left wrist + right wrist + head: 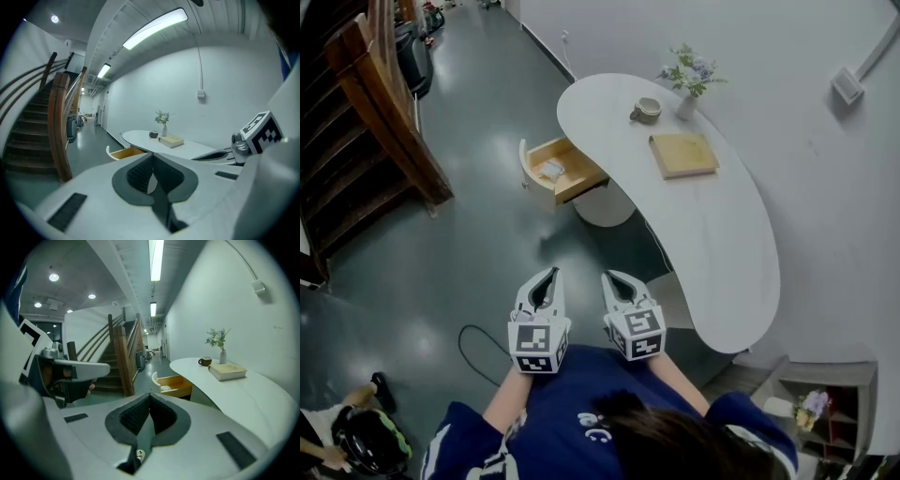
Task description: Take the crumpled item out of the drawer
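Note:
A wooden drawer (565,169) stands pulled out from the left side of the white curved table (712,234). Inside it lies a pale crumpled item (551,169), also seen small in the right gripper view (167,388). Both grippers are held side by side well short of the drawer, close to the person's body. My left gripper (549,274) is shut with nothing in it. My right gripper (610,276) is shut and empty too. In the left gripper view the drawer (126,152) shows beyond the closed jaw tips, with the right gripper at the right edge.
On the table stand a mug (645,111), a vase of flowers (688,80) and a book (683,154). A wooden staircase (370,122) rises at the left. A black cable (473,347) loops on the dark floor. A shelf unit (825,408) sits at lower right.

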Available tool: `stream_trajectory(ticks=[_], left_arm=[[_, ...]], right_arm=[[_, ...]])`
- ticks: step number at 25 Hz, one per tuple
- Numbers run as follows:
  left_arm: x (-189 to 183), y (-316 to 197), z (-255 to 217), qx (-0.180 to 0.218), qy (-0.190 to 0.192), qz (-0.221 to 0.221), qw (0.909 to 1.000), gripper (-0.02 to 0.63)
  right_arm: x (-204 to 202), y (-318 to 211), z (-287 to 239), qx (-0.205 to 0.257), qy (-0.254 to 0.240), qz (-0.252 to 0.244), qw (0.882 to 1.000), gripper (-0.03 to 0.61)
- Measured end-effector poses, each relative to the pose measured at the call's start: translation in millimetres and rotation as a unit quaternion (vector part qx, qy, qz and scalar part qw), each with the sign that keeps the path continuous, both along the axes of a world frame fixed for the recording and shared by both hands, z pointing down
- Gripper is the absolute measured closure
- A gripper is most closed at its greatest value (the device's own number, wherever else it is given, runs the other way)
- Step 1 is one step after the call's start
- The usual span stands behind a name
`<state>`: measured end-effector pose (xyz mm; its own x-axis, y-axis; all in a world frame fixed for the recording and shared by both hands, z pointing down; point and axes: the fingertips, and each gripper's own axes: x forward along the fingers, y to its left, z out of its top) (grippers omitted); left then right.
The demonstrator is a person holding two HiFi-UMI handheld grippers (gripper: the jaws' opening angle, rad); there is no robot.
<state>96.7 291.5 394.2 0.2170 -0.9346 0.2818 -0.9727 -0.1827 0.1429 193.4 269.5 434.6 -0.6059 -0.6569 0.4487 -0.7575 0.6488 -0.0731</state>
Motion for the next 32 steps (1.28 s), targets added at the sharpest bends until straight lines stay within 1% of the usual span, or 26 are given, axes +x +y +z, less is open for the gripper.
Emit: stream_trajectory(ticks=[3,8,11,17,19,22,26,28,32], left_arm=[[-16.3,-33.0,-2.0,0.000,-0.004,0.016,0.9999,0.609],[-43.5,-79.0,-1.1,-0.001,-0.017,0.031,0.9994,0.610],[-57.3,-93.8,4.1,-0.006,-0.011,0.043,0.9990,0.609],[-87.2,-117.6,21.2,-0.024,0.005,0.062,0.9978,0.609],[-96.2,-124.8,24.3,-0.024,0.002,0.066,0.9975,0.609],[-109.0,-133.2,26.6,-0.023,-0.001,0.057,0.9981,0.609],[-110.2,-139.9,33.6,-0.034,0.026,0.069,0.9967,0.610],[-109.7,-144.7,34.5,-0.032,0.034,0.075,0.9961,0.609],[-118.5,-157.9,33.0,-0.026,0.026,0.060,0.9975,0.609]], right_arm=[[-11.2,-28.2,-0.8,-0.006,-0.003,0.017,1.000,0.571],[-30.6,-69.7,2.9,-0.011,-0.008,0.041,0.999,0.571],[-43.2,-86.1,9.2,-0.018,-0.009,0.056,0.998,0.571],[-73.6,-105.1,20.9,-0.029,0.000,0.067,0.997,0.571],[-82.6,-106.3,26.0,-0.035,0.003,0.068,0.997,0.571],[-91.7,-107.8,30.2,-0.041,0.011,0.067,0.997,0.571],[-96.7,-117.5,29.4,-0.040,0.023,0.066,0.997,0.571],[-98.4,-124.5,30.2,-0.040,0.024,0.064,0.997,0.571],[-108.4,-143.1,35.2,-0.045,0.023,0.046,0.998,0.571]])
